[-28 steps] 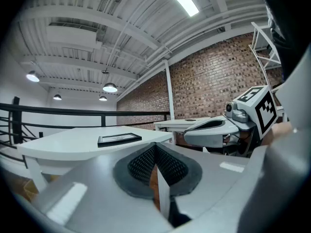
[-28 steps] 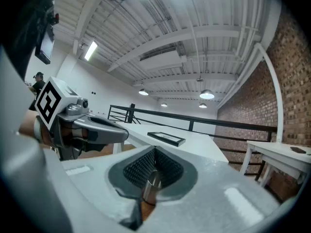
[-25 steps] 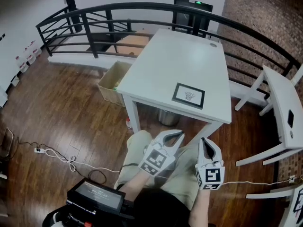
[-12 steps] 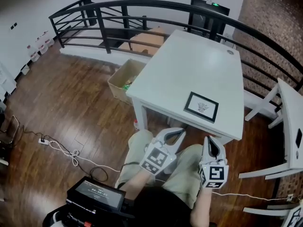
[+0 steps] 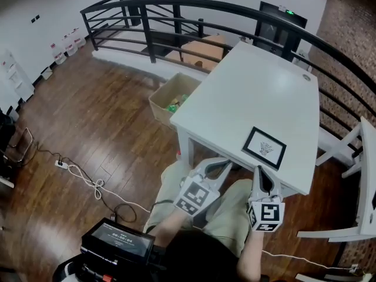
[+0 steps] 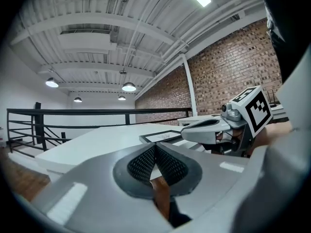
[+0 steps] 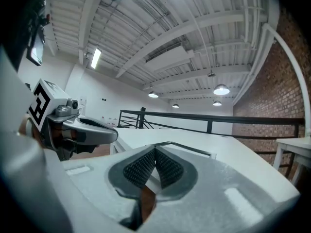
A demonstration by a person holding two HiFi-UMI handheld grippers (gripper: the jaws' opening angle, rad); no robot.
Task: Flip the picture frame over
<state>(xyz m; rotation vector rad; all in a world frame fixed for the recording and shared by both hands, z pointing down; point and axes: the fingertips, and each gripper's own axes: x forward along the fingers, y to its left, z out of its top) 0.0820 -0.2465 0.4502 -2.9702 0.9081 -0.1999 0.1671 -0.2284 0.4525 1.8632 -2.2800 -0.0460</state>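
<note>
Our left gripper [image 5: 227, 164] and right gripper [image 5: 257, 170] are both shut tight with nothing between the jaws. We hold them side by side above our lap, just short of the white table's [image 5: 235, 93] near edge. We see the picture frame [image 5: 265, 147] lying flat, picture side up, close to that near edge, toward its right corner.
</note>
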